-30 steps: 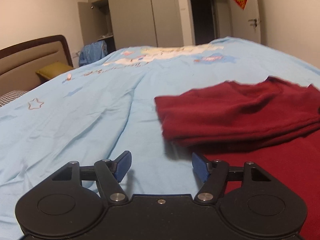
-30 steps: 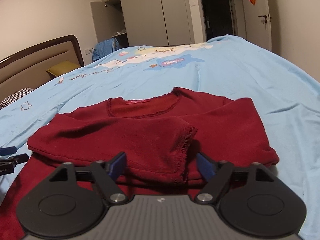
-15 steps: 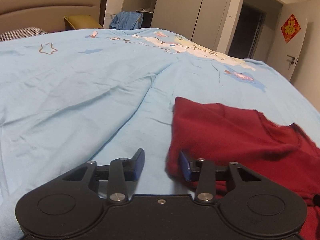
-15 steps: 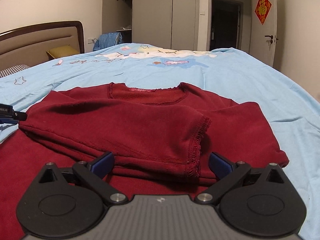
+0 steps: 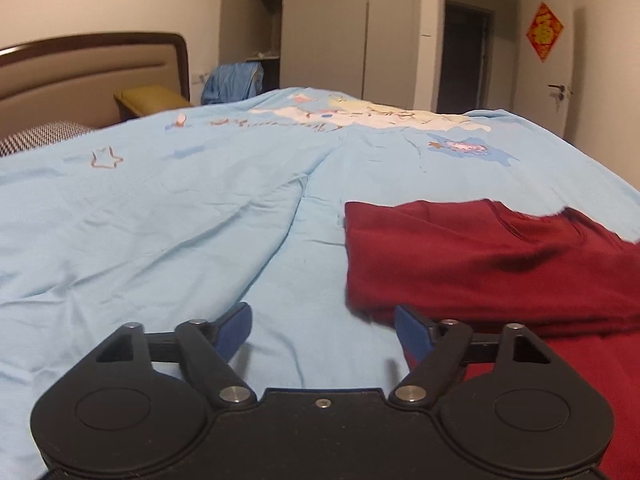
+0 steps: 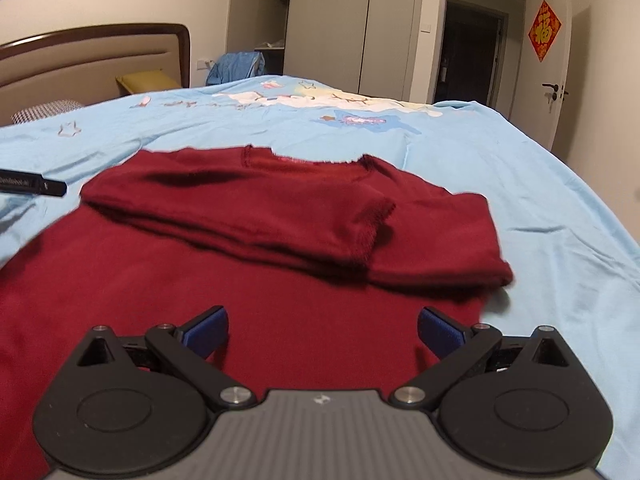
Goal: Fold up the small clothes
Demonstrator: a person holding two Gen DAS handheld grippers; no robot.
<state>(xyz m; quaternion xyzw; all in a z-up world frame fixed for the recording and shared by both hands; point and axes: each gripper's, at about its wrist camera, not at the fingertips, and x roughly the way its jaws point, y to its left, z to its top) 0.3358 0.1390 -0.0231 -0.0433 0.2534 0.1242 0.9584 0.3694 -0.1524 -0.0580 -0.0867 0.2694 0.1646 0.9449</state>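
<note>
Shirt: dark red shirt [image 6: 256, 232] is laid on the bed [image 5: 180, 220], sleeves folded across at 12 o'clock
Left tongs [image 5: 324, 326]: held apart; nothing gripped
Right tongs [image 6: 322, 330]: held apart over the shirt

The left gripper [image 5: 323, 326] has reopened wide beside the red shirt [image 5: 492, 256]; the right gripper [image 6: 322, 330] hangs higher.

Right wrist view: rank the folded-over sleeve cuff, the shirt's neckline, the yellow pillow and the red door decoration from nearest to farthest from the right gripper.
From the right gripper:
1. Sleeve cuff, just ahead, slightly right.
2. Neckline, farther up the shirt, centre.
3. Yellow pillow, by the headboard, far left.
4. Red door decoration, on the door, far right.
</note>
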